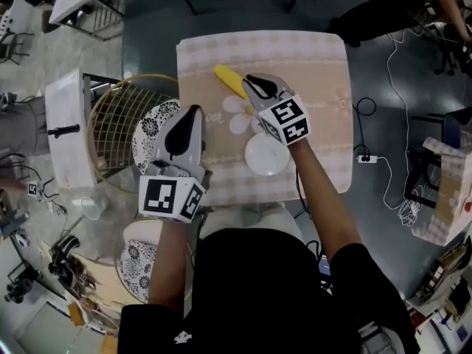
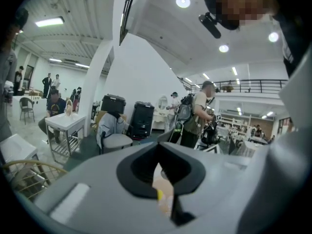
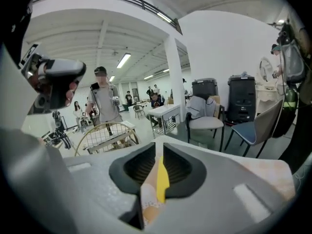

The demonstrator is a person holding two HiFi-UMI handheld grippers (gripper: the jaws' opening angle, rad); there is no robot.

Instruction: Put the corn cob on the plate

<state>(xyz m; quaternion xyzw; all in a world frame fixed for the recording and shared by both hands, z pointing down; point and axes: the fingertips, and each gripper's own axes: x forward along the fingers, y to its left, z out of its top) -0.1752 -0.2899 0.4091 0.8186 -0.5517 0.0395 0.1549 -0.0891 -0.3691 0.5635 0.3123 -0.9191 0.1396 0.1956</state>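
Corn cob [image 1: 231,81] is lying on the far half of the worktop [image 1: 324,72], at about eleven o'clock from the white plate [image 1: 267,154] and apart from it, with nothing gripping it.

At nine o'clock from the worktop a wire basket [image 1: 110,120] is standing on the floor. A patterned plate [image 1: 150,127] is showing at the basket's right rim, partly behind the left hand-held gripper [image 1: 193,110]. That gripper is being held over the worktop's left edge, pointing toward twelve o'clock. In its own view its jaws are meeting at the tips [image 2: 158,155] and carrying nothing.

The right hand-held gripper [image 1: 251,82] is pointing toward eleven o'clock. Its tips are sitting just beside the cob's near end, at the cob's four o'clock; whether they are touching it cannot be told. In its own view [image 3: 158,156] the jaws are standing a narrow slit apart. The yellow cob [image 3: 162,182] is showing through that slit beyond the pads, which are not pressing on it.

The white plate is lying at six o'clock from this gripper, just beside the marker cube [image 1: 287,120].
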